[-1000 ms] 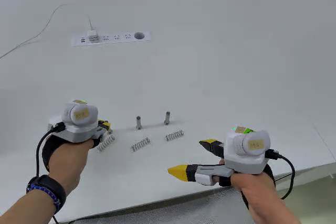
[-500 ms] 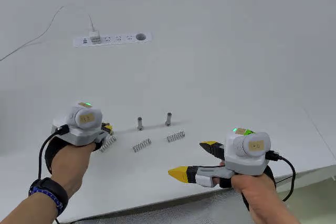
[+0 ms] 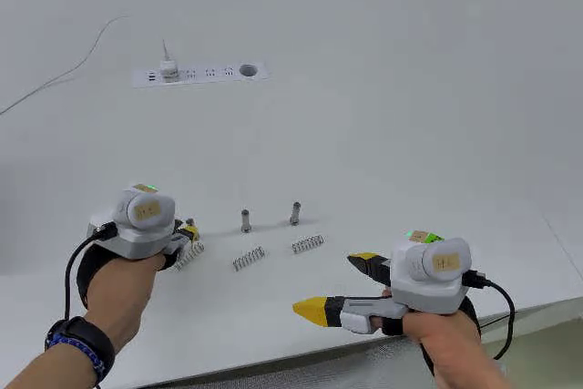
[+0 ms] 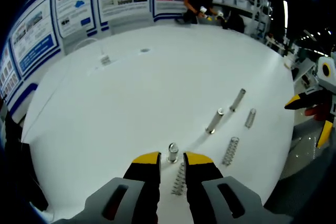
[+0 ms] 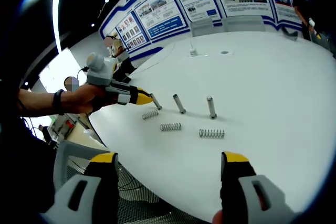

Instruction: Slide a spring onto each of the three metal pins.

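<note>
On the white table point(image 3: 383, 134) one pin point(image 4: 172, 152) stands at the jaw tips of the left gripper point(image 4: 172, 158), a spring point(image 4: 179, 178) lying between those jaws. Two more pins point(image 4: 214, 120) and springs point(image 4: 230, 150) sit ahead to their right; far beyond lies a power strip point(image 3: 200, 73), seemingly with one plug in it.

The left gripper point(image 4: 172, 160) has its jaws narrowly parted on either side of the left pin point(image 4: 172, 151). The right gripper point(image 3: 335, 285) is spread wide, well right of that pin and nearer the person.

The left gripper point(image 3: 187, 230) is drawing back slightly toward the lower left of the head view, and the leftmost pin point(image 4: 172, 152) is coming into sight between its yellow tips.
</note>
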Demonstrator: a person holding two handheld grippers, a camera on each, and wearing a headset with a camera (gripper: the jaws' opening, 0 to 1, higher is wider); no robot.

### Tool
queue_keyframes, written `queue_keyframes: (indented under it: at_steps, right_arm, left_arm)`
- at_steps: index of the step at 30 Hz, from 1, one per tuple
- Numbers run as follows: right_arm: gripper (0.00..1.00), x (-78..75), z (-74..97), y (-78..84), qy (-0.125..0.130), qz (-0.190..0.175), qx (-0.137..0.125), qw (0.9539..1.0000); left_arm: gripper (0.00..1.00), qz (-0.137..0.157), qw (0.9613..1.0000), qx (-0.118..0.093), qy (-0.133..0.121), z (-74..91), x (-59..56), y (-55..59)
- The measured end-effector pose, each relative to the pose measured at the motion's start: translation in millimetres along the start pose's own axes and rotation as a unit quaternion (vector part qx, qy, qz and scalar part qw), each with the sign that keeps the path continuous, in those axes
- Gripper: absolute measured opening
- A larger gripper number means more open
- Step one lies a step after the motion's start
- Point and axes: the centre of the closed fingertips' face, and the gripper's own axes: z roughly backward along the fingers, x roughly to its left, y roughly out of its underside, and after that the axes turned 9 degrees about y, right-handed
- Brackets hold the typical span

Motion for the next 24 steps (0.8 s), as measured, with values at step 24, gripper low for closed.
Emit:
queue_keyframes:
  at_steps: [24]
  right_arm:
    - [0.81, -0.2, -0.8, 1.8, 0.0, 0.001, 0.0, 1.0]
  left_arm:
    - [0.45, 0.023, 0.9993, 0.009, 0.029, 24.5, -6.8, 31.5]
